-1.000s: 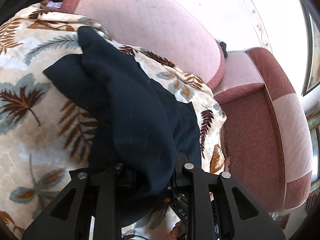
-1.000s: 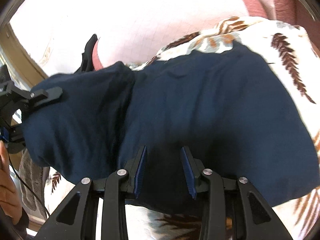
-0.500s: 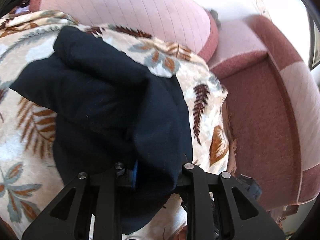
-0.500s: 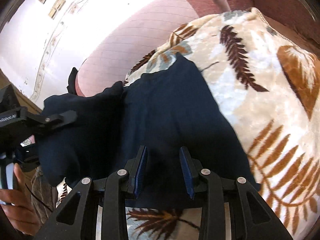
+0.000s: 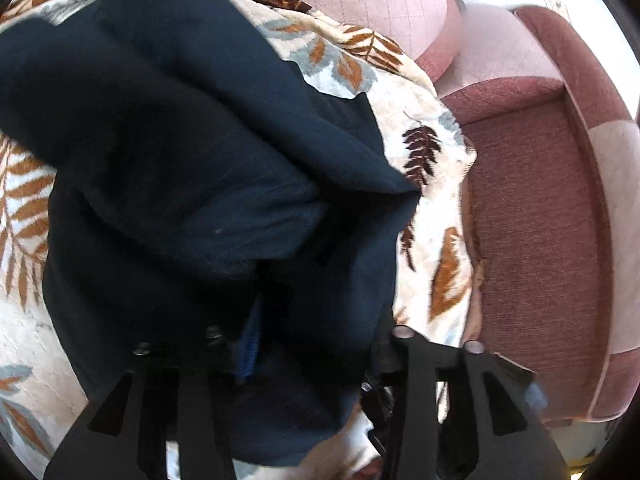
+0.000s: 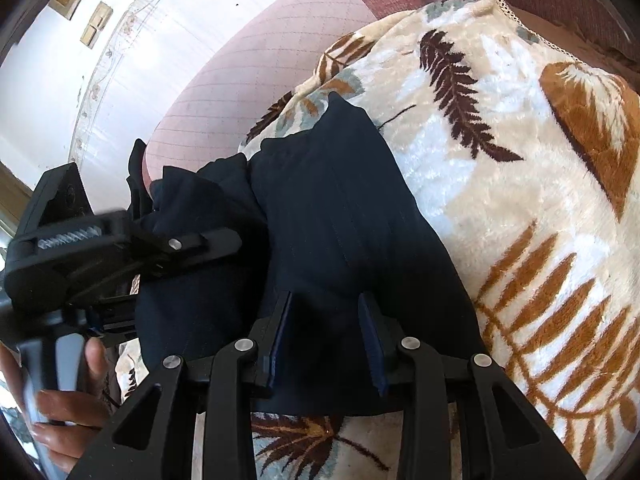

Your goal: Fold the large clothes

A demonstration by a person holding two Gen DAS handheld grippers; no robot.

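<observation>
We see the dark blue garment (image 6: 332, 216) lying bunched on the leafy blanket (image 6: 520, 240). Our left gripper (image 5: 304, 344) has its jaws pinched on a thick fold at the garment's edge. Our right gripper (image 6: 326, 332) sits over the garment with jaws wide apart, holding nothing. A pink sofa (image 5: 540, 200) is under the blanket.

- Daylight is blowing out the wall (image 6: 168, 20) upper left.
- Motion blur is smearing the left gripper (image 6: 224, 242).
- Fisheye is bending edges, corners vignetting black.
</observation>
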